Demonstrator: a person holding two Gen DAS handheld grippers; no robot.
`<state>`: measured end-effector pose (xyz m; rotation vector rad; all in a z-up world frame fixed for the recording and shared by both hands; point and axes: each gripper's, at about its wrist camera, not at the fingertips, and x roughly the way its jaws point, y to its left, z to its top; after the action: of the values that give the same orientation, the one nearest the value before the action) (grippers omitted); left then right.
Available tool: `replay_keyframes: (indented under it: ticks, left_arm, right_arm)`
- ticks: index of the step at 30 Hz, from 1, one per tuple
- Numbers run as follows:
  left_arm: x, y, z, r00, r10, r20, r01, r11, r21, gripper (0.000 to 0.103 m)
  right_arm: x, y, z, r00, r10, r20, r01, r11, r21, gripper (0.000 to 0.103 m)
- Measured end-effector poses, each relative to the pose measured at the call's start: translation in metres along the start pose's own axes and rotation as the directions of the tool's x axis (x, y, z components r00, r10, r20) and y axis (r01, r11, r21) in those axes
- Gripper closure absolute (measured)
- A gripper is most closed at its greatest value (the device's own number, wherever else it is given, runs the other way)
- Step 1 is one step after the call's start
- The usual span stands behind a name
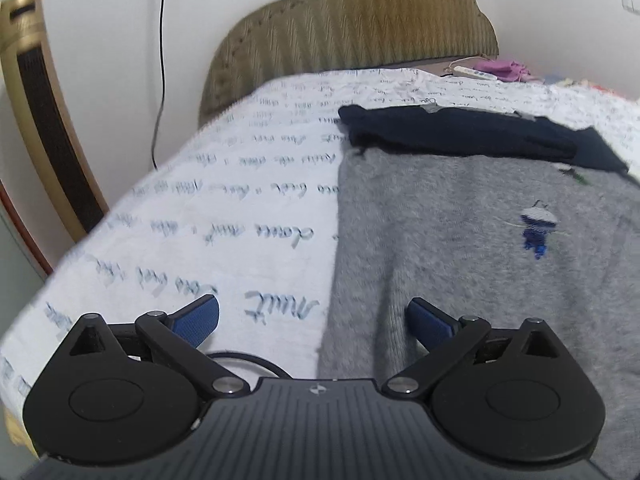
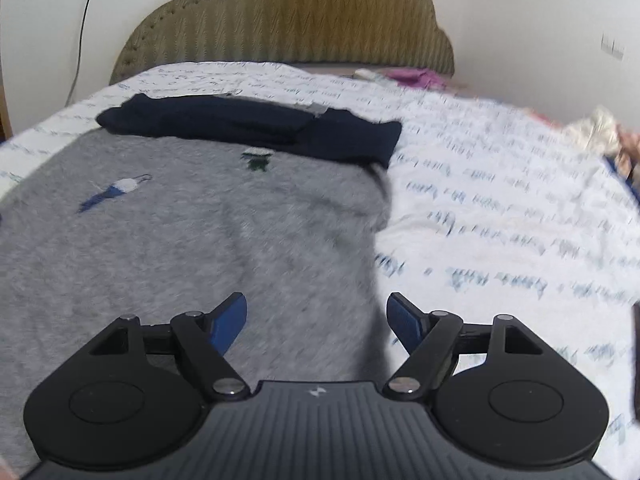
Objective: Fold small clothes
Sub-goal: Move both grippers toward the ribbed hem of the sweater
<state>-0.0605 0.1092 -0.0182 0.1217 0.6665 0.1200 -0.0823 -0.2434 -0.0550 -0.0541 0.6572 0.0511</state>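
Note:
A fuzzy grey sweater (image 1: 460, 240) with a small blue embroidered figure lies flat on the bed; it also shows in the right wrist view (image 2: 200, 232). A dark navy garment (image 1: 472, 136) lies across the sweater's far end, also in the right wrist view (image 2: 256, 128). My left gripper (image 1: 314, 322) is open and empty over the sweater's left edge. My right gripper (image 2: 316, 316) is open and empty over the sweater's right edge.
The bed sheet (image 1: 200, 220) is white with blue script. An olive padded headboard (image 2: 288, 20) stands at the far end. A purple cloth (image 1: 500, 68) and a power strip lie near it. A tower fan (image 1: 44, 120) stands left. Crumpled clothes (image 2: 608, 136) lie far right.

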Motion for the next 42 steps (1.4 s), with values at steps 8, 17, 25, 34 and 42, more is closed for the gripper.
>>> replay_keyframes:
  ticks: [8, 17, 25, 34, 42]
  left_arm:
    - [-0.021, -0.01, -0.011, 1.0, 0.01, 0.021, -0.011, 0.998, 0.063, 0.002]
    - [-0.04, -0.015, -0.02, 1.0, -0.01, 0.019, 0.009, 0.998, 0.067, 0.001]
    - [-0.043, -0.019, -0.026, 1.0, -0.027, 0.011, 0.026, 0.995, 0.096, 0.001]
    - [-0.046, -0.017, -0.029, 0.999, -0.046, -0.021, 0.048, 0.995, 0.089, 0.001]
    - [-0.053, -0.001, -0.034, 0.998, -0.057, -0.017, 0.059, 0.996, 0.071, 0.001]
  right_arm:
    - [-0.035, 0.006, -0.004, 0.995, 0.09, 0.041, -0.092, 0.995, 0.028, 0.026]
    - [-0.059, 0.012, -0.013, 0.975, 0.221, 0.036, -0.224, 0.964, 0.143, 0.025]
    - [-0.058, 0.018, -0.02, 0.976, 0.218, -0.003, -0.215, 0.965, 0.146, 0.02]
    - [-0.059, 0.022, -0.023, 0.962, 0.273, -0.009, -0.268, 0.951, 0.155, 0.02]
    - [-0.064, 0.005, -0.023, 0.957, 0.29, 0.024, -0.289, 0.941, 0.175, 0.02]
